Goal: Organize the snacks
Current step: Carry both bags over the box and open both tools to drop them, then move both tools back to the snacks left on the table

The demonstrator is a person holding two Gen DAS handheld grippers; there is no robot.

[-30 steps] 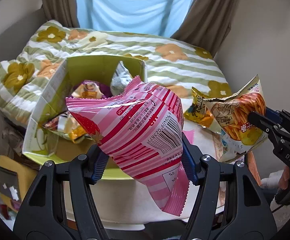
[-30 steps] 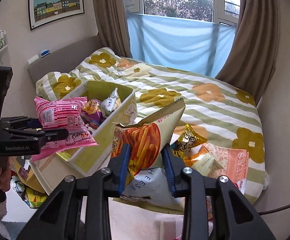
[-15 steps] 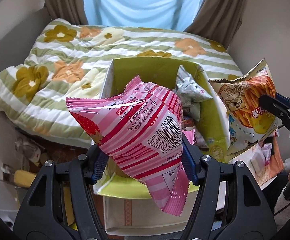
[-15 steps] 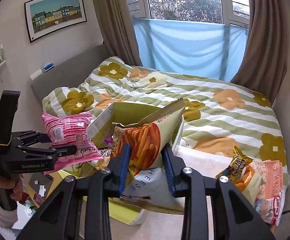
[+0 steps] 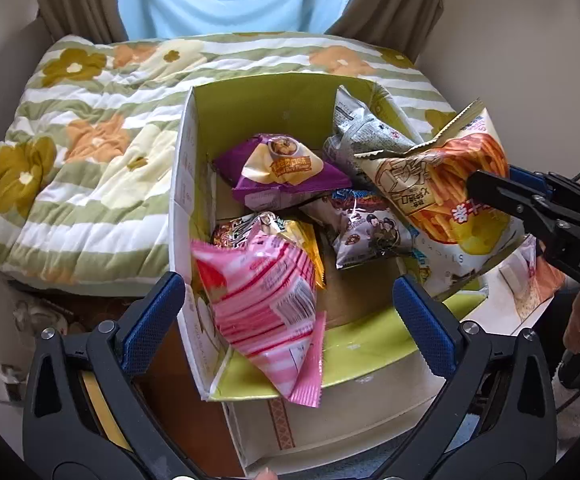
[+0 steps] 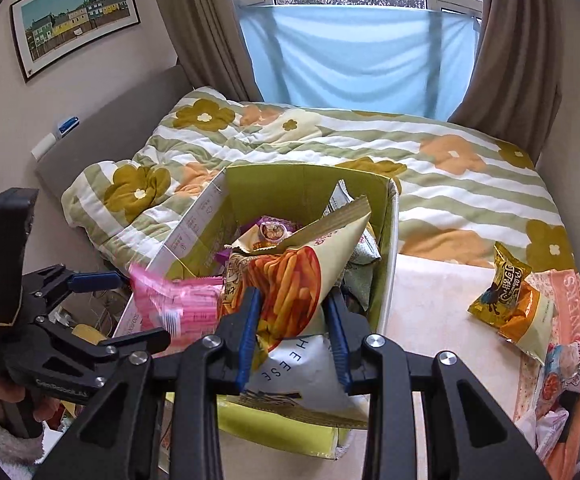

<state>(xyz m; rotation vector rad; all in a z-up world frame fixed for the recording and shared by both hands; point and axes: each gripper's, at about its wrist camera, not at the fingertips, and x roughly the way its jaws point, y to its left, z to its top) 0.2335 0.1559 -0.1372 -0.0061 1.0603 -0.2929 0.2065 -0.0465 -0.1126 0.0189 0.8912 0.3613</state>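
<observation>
A green-lined cardboard box holds several snack bags. My left gripper is open above the box's near left corner. A pink striped bag is loose between its jaws, blurred, dropping into the box. My right gripper is shut on a cheese-stick bag and holds it over the box's right side. Inside lie a purple bag, a grey bag and a cartoon bag.
The box stands on a pale table beside a flowered bed quilt. A yellow bag and a red-white bag lie on a pink mat at the table's right. Curtains and a window are behind.
My left gripper moved over the box, opened and let go of the pink bag, which is falling in. My right gripper carried the cheese-stick bag left over the box.
</observation>
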